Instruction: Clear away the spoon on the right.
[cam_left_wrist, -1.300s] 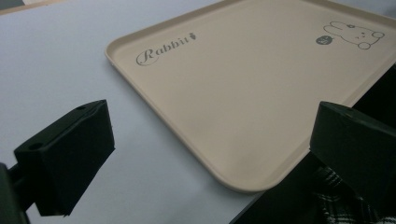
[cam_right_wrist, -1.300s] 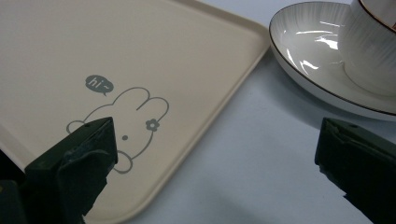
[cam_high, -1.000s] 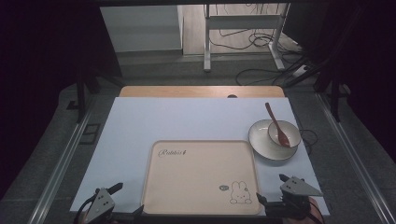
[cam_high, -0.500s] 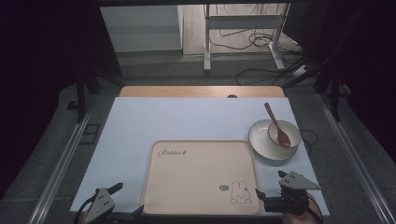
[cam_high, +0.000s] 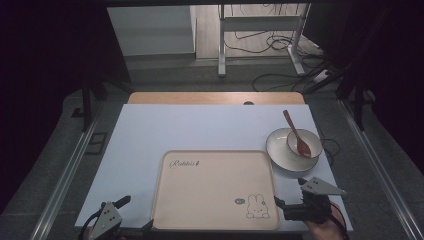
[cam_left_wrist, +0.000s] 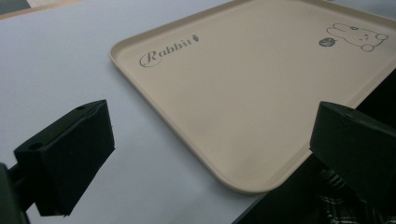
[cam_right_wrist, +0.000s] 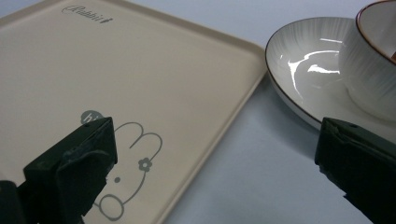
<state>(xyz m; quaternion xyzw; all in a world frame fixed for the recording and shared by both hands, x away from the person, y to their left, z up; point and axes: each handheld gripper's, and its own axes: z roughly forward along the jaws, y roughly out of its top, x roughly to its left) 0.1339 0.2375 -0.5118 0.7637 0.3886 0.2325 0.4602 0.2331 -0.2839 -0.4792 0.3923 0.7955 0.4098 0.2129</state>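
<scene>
At the table's near edge both grippers gape empty — left gripper (cam_high: 134, 215) half cut off, right gripper (cam_high: 289, 192) beside the tray (cam_high: 215, 192).

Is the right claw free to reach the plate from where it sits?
Probably yes: the right claw is open, and only bare table lies between it and the plate.

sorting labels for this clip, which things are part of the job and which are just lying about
Part of the job:
tray
plate
bowl
spoon
left gripper
right gripper

Just lying about:
cables on the floor
metal stand beyond the table
</scene>
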